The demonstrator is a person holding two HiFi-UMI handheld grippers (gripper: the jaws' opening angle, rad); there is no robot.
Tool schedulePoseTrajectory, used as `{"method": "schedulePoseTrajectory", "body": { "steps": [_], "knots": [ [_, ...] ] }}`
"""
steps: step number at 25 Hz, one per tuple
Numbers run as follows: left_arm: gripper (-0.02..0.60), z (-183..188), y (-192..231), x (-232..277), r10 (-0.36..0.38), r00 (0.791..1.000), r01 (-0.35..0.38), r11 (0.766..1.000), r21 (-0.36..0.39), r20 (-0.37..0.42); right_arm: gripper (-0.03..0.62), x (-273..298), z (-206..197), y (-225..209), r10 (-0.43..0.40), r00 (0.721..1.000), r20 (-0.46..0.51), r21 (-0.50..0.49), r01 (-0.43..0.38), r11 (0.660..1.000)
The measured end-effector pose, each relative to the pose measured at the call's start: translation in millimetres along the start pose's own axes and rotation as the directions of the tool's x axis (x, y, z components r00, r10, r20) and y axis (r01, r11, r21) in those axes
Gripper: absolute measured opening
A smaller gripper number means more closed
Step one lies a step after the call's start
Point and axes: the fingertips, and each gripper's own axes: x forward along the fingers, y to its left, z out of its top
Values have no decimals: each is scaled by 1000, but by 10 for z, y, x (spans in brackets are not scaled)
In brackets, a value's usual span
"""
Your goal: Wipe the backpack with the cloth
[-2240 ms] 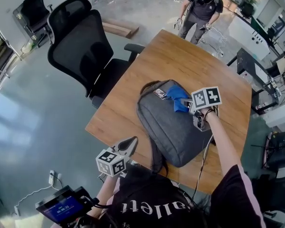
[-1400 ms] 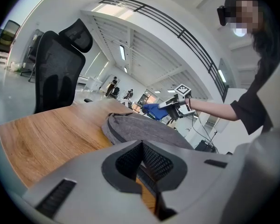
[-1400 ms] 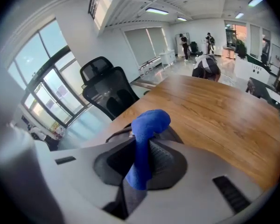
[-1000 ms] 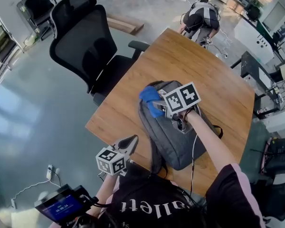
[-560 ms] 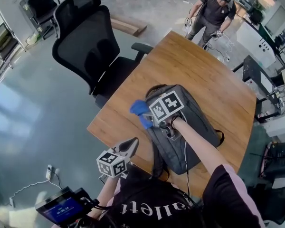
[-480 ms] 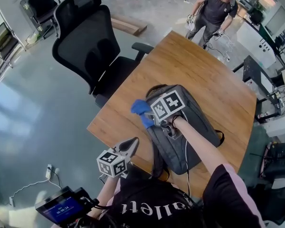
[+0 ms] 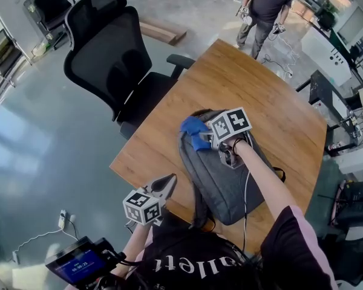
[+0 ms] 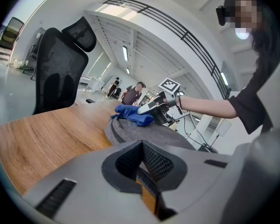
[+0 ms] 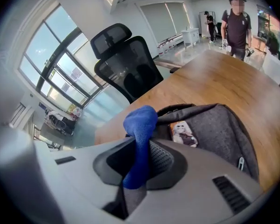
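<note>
A grey backpack lies flat on the wooden table. My right gripper is shut on a blue cloth and presses it on the backpack's upper left part. In the right gripper view the blue cloth runs up between the jaws, with the backpack just beyond. My left gripper hangs off the table's near edge, shut and holding nothing. The left gripper view looks across the table at the backpack, the blue cloth and the right gripper.
A black office chair stands at the table's left side. A person with grippers stands beyond the far end of the table. A cable trails along my right arm. A small screen sits low at the left.
The right gripper carried the cloth leftward across the backpack to its left edge, then came back right and up a little. The left gripper stayed where it was.
</note>
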Motion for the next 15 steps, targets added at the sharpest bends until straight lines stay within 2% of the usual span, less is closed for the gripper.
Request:
{"method": "schedulePoseTrajectory", "body": {
  "steps": [5,9,11,15],
  "knots": [
    [0,23,15,3,9,1000,-9,1000,-3,2,69,-230,70,-502,-87,996,31,73,84,994],
    [0,30,52,20,13,1000,-13,1000,-2,1,69,-447,88,-997,-175,983,52,146,166,975],
    [0,22,77,51,9,1000,-9,1000,-1,-3,69,-526,92,-1184,-177,982,73,205,159,966],
    [0,25,64,66,1,1000,-1,1000,5,-13,69,-695,118,-1354,-148,976,157,341,87,936]
  ]
}}
